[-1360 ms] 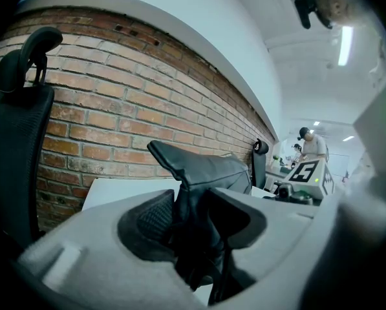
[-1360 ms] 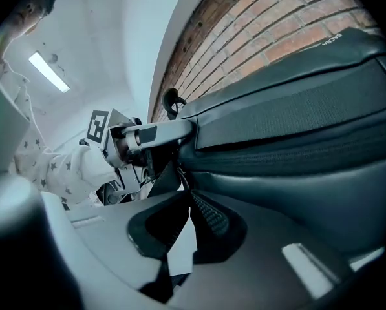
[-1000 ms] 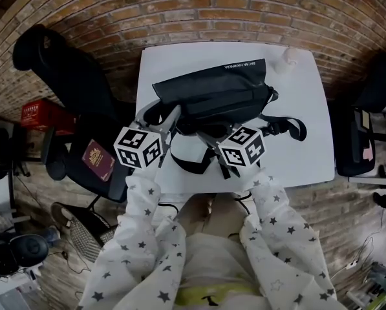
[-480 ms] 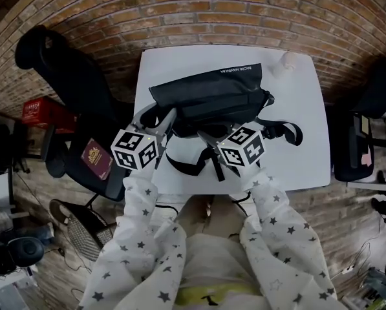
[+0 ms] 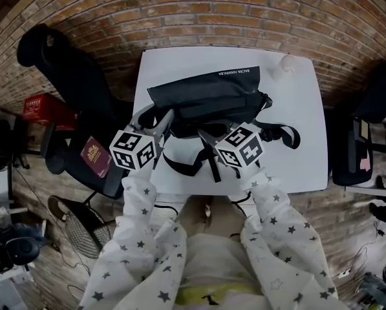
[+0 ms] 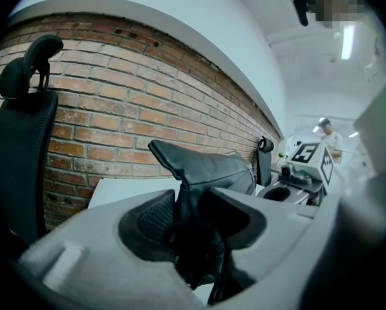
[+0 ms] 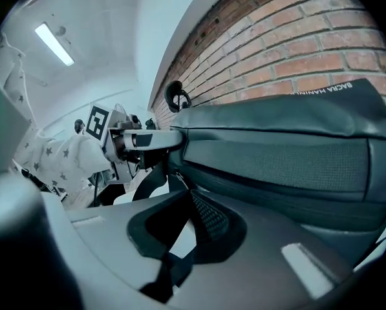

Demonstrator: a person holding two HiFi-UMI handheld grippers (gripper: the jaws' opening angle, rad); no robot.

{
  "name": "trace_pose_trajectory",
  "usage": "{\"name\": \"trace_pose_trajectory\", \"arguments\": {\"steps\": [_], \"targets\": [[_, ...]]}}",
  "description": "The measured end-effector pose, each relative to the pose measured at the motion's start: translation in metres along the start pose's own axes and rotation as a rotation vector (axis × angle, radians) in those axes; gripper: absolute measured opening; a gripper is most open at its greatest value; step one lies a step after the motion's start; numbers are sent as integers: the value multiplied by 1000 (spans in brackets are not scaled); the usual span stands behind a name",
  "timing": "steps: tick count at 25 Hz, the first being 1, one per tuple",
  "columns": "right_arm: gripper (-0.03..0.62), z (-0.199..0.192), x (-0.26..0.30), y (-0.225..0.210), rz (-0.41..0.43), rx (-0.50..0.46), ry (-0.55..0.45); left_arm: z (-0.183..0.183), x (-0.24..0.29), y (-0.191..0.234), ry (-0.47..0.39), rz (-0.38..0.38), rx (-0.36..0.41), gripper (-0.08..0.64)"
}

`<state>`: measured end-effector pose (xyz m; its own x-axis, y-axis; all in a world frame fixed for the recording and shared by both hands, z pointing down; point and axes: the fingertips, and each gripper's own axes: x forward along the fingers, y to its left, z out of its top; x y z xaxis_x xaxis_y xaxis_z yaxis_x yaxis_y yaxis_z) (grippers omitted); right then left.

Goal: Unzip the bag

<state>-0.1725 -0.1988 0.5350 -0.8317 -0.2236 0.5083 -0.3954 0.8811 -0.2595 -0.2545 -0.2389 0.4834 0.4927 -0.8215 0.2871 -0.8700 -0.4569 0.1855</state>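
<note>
A black bag (image 5: 205,95) lies across the white table (image 5: 296,154), with a loose strap (image 5: 280,134) trailing to the right. My left gripper (image 5: 155,118) is at the bag's left end, shut on a fold of its black fabric (image 6: 205,170); the fabric fills the gap between the jaws (image 6: 186,231). My right gripper (image 5: 202,134) is at the bag's near side, by the middle. Its jaws are nearly together on a thin black zipper pull (image 7: 170,263) that runs out from between them. The bag's long side (image 7: 289,154) fills the right gripper view.
A black office chair (image 5: 70,76) stands left of the table, with a dark red booklet (image 5: 96,158) on its seat. A small white object (image 5: 288,62) sits at the table's far right corner. A brick wall runs behind the table. More dark furniture (image 5: 367,134) stands at the right.
The bag's strap loops have shifted a little on the table and the right gripper's cube has tilted slightly. Both grips look the same.
</note>
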Motion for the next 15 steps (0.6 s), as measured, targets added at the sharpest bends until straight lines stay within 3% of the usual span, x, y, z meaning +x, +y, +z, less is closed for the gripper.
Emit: {"name": "trace_pose_trajectory", "arguments": {"steps": [15], "targets": [[14, -1, -24, -23, -68, -27, 30, 2, 1, -2, 3, 14, -2, 161]]}}
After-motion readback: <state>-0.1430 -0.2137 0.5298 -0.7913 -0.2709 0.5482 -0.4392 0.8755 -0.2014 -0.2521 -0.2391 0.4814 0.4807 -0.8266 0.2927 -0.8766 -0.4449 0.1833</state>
